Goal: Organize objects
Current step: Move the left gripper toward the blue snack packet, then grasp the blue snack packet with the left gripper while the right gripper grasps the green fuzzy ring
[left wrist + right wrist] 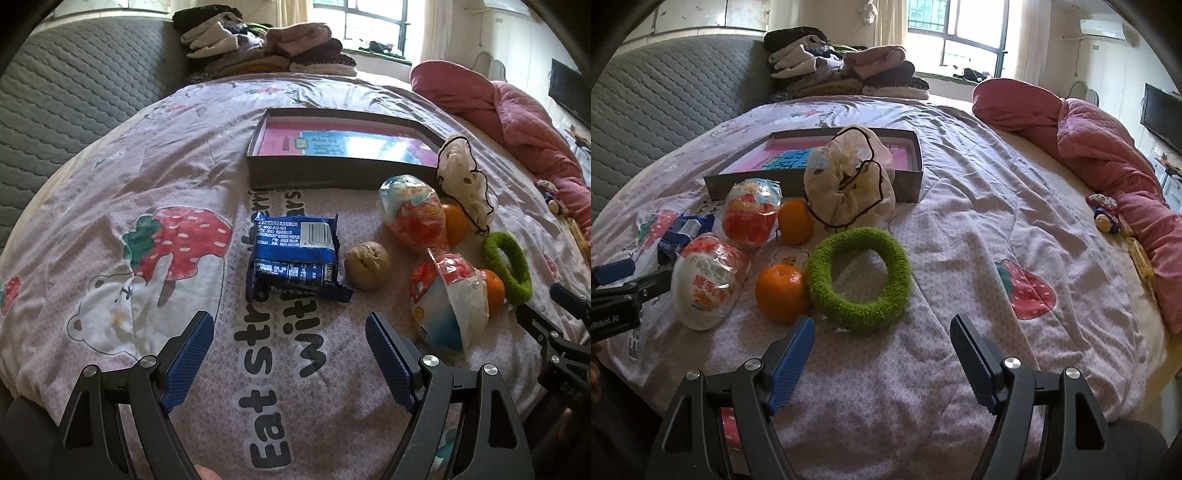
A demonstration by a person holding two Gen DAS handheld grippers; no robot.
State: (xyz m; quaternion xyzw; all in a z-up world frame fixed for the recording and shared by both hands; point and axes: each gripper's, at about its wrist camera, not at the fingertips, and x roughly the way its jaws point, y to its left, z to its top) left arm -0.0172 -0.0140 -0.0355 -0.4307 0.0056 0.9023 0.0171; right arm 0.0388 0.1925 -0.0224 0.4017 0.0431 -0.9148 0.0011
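On the bed sheet lie a blue snack packet (295,256), a walnut (367,264), two wrapped toy eggs (413,212) (448,299), two oranges (781,293) (795,221), a green fuzzy ring (859,277) and a cream frilly scrunchie (849,184). Behind them sits a dark shallow box (306,171) with a pink book inside. My left gripper (290,325) is open, just short of the blue packet. My right gripper (882,328) is open too, with the green ring and near orange just ahead of its fingertips. Nothing is between either pair of fingers.
A pile of folded clothes (846,66) rests at the bed's far end against a grey quilted headboard (74,92). A pink quilt (1108,155) runs along the right side, with a small doll (1106,218) beside it. A window lies beyond.
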